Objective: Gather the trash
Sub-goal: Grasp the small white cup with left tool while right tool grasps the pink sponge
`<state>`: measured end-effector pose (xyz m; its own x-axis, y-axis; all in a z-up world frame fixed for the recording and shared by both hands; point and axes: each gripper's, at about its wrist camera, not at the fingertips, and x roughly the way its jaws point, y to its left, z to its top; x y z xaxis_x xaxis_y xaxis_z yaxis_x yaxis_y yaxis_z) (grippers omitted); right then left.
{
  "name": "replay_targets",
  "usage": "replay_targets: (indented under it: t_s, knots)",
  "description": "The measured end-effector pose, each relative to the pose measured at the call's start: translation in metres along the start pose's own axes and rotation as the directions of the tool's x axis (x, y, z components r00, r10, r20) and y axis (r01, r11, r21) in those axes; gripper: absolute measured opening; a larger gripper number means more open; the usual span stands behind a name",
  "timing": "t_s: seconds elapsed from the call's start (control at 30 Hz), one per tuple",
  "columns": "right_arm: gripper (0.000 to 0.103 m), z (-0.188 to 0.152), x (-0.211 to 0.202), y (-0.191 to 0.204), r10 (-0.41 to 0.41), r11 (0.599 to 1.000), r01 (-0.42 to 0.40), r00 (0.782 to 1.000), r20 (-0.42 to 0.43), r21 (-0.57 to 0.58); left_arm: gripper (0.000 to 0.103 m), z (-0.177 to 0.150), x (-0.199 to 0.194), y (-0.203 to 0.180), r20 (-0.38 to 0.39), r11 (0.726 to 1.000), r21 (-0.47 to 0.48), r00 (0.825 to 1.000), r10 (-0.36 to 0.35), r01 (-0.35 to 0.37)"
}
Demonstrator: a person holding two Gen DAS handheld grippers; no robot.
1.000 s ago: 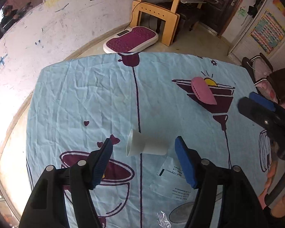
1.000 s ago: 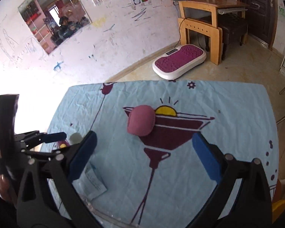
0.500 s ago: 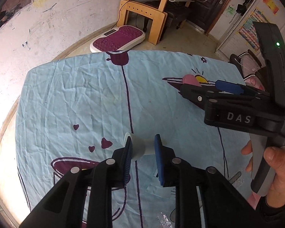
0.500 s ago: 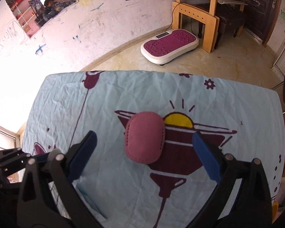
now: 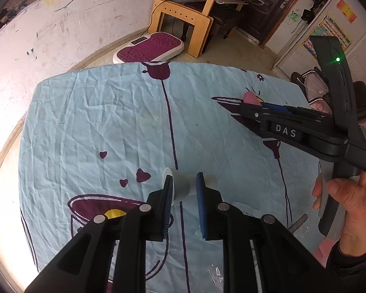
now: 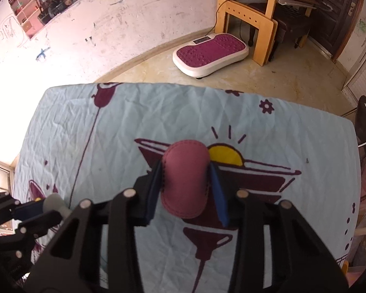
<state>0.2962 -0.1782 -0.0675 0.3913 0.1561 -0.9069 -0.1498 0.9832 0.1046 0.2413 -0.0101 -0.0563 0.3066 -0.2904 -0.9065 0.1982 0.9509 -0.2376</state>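
A table under a wrinkled blue tablecloth (image 5: 90, 127) bears a white cup (image 5: 183, 185), pink pouch (image 6: 186, 180) and paper packet (image 5: 244, 210).

Table covered by a creased light-blue tablecloth (image 6: 158, 112) printed with dark purple cocktail glasses, hearts, a flower and a yellow half-disc. On the tiled floor beyond the far edge stands a white vibration platform (image 6: 211, 55) with a magenta studded top. To its right, a pale wooden desk (image 6: 250, 12) with a dark stool beneath. A scribbled, scuffed white wall (image 5: 68, 24) runs along the far left. A dark wooden door (image 5: 268, 2) stands far right, with a colourful poster (image 5: 327, 33) to its right.
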Motion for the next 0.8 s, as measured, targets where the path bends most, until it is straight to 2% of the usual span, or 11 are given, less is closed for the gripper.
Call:
replay_targets:
  t_s: [0.1,0.47,0.8]
  knots:
    - [0.032,-0.004,-0.009,-0.005,0.022,1.000,-0.022,1.000,0.019,0.008,0.015,-0.002,-0.001,0.001,0.001,1.000,0.000,1.000,-0.001,0.001]
    - [0.032,-0.017,-0.045,-0.014,0.103,0.994,-0.105,0.990,0.095,0.016,0.005,-0.012,-0.013,0.010,-0.002,1.000,-0.010,1.000,-0.029,0.029]
    - [0.032,-0.034,-0.080,-0.027,0.143,0.988,-0.151,0.974,0.177,0.031,0.002,-0.018,-0.040,0.015,0.041,1.000,-0.017,0.999,-0.023,0.024]
